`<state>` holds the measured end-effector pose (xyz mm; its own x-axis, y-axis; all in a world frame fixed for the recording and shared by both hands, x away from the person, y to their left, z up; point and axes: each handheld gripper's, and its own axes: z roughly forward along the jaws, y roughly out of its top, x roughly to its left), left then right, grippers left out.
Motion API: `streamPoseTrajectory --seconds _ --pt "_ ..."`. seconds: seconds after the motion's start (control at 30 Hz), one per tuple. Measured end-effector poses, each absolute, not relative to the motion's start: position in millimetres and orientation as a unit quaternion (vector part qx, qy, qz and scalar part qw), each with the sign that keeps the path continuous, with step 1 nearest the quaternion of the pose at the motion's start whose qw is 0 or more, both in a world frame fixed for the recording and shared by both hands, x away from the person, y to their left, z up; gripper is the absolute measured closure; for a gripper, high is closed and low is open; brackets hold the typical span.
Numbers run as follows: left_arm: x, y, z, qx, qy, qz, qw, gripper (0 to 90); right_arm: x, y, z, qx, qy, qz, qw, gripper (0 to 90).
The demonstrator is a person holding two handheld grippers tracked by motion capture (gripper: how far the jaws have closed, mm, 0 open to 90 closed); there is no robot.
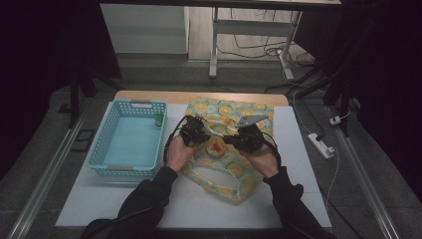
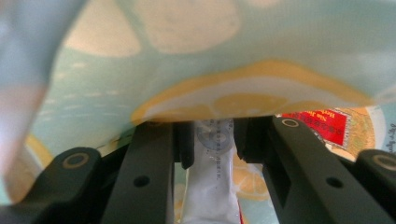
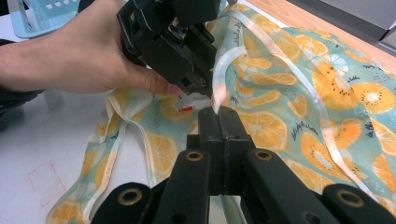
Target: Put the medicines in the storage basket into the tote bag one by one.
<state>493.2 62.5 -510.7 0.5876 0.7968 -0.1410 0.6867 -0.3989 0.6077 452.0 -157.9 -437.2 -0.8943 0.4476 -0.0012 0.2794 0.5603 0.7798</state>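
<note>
Left hand-held gripper [image 2: 212,140] clamps white packet [image 2: 210,186], long axis along jaws, tip under bag [image 2: 261,42] mouth. Right hand-held gripper [image 3: 219,114], shut, pinches bag rim, holding mouth open.

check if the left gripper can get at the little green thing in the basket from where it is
Probably not yet: the left gripper is shut on a white packet under the fruit-print bag. The green object lies open in the blue basket, nothing over it.
</note>
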Motion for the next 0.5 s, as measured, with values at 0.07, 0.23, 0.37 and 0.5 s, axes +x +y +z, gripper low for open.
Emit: streamPoseTrajectory --seconds 0.07,0.23,0.37,0.5 --pt "493 62 -511 0.831 0.447 0.083 0.321 68.3 452 -158 -437 0.208 0.877 0.421 0.100 90.0" --pt "490 61 -504 0.836 0.437 0.083 0.321 55.4 453 -160 -437 0.210 0.877 0.422 0.101 90.0" --pt "486 62 -498 0.841 0.430 0.074 0.321 45.6 454 -161 -436 0.212 0.875 0.423 0.101 90.0" --pt "480 63 -491 0.844 0.419 0.061 0.329 36.7 454 -162 -436 0.212 0.875 0.423 0.101 90.0"
